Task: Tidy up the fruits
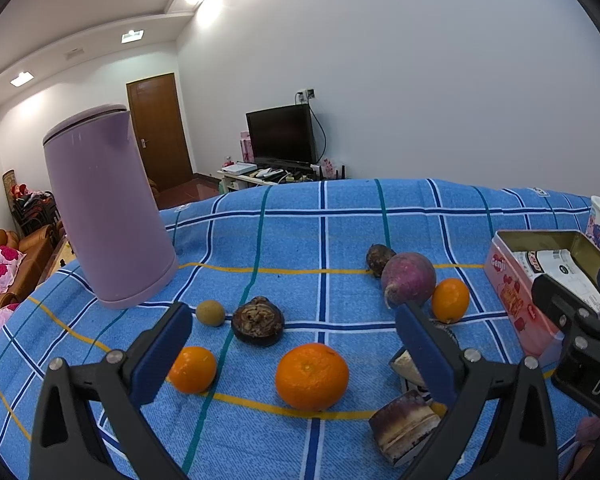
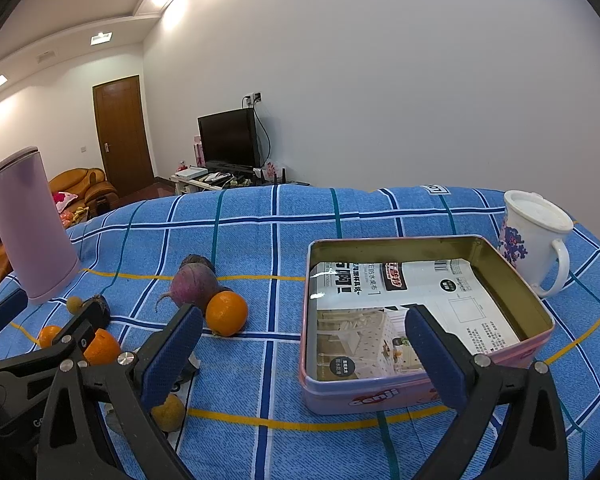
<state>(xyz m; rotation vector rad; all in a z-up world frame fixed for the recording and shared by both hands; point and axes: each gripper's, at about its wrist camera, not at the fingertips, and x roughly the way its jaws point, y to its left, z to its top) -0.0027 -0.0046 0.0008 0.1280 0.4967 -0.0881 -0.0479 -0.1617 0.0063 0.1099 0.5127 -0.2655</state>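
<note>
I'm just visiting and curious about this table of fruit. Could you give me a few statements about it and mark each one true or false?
1. The pink tin already holds an orange. False: only a printed paper sheet lies inside.
2. Both tools have their jaws open and hold nothing. True.
3. The purple kettle lies tipped on its side. False: it stands upright.
4. A white mug stands just behind the tin. True.
5. A small orange sits right beside the purple radish. True.

Left gripper point(image 1: 292, 344) and right gripper point(image 2: 304, 354) — black plastic triangular finger arms, each tipped with a blue rectangular pad point(image 1: 162, 354), joined by silver round-headed screws point(image 1: 114, 356); white lettering marks the body.
</note>
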